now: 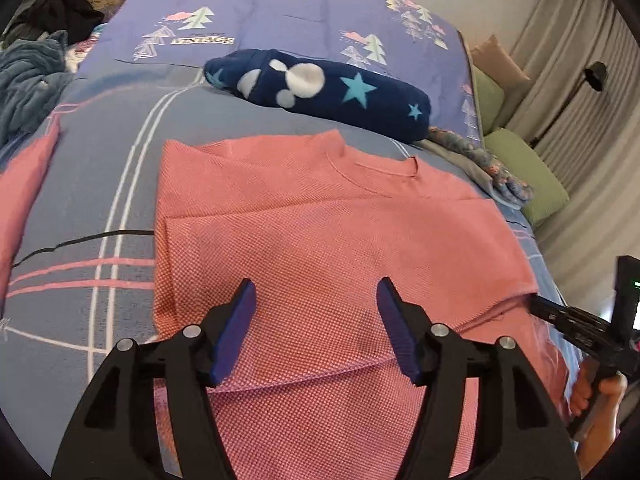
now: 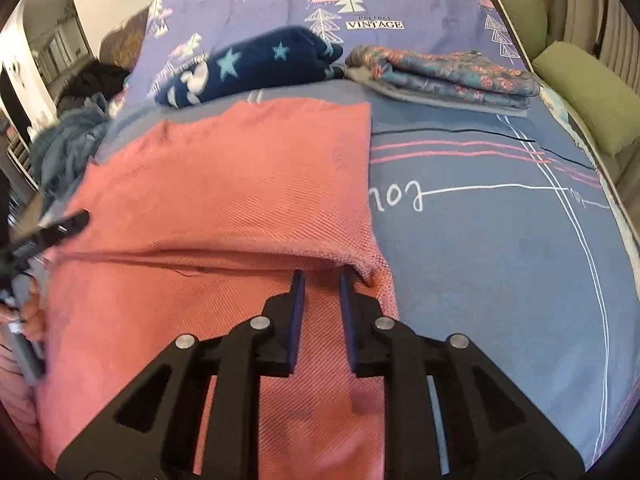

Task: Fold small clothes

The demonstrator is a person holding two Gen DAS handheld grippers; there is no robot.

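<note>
Bed (image 2: pixel 500 240) under everything, blue-grey cover with pink and white lines; purple tree-print bedding behind. Pink shirt (image 1: pixel 320 240) lies flat on it, collar at the far end, long axis running away from me, straight ahead of both my grippers. Its far part is laid over the near part, giving a fold ridge across the shirt in the right view; the hem end is under my fingers. My left gripper (image 1: pixel 316 328) hovers over the near middle of the shirt, fingers spread wide, nothing between them, cloth just below. My right gripper (image 2: pixel 322 304) sits at the shirt's right edge, tips right at the fold ridge, fingers narrowly apart; cloth shows through the gap, so I can't tell if it has a pinch or is only resting there. Judgement: right is nearer a grabbable edge, so the coming move likely turns on that right-side fold edge, left following to the opposite side. Shirt fabric is a fine waffle-like knit, salmon pink, mostly smooth, slight puckers at the right edge. Past the collar, a navy star blanket (image 1: pixel 320 88) rolled up, well apart from the shirt. Right of it, a folded floral cloth (image 2: pixel 444 72). A black cable (image 1: pixel 80 240) lies on the cover left of the shirt.
</note>
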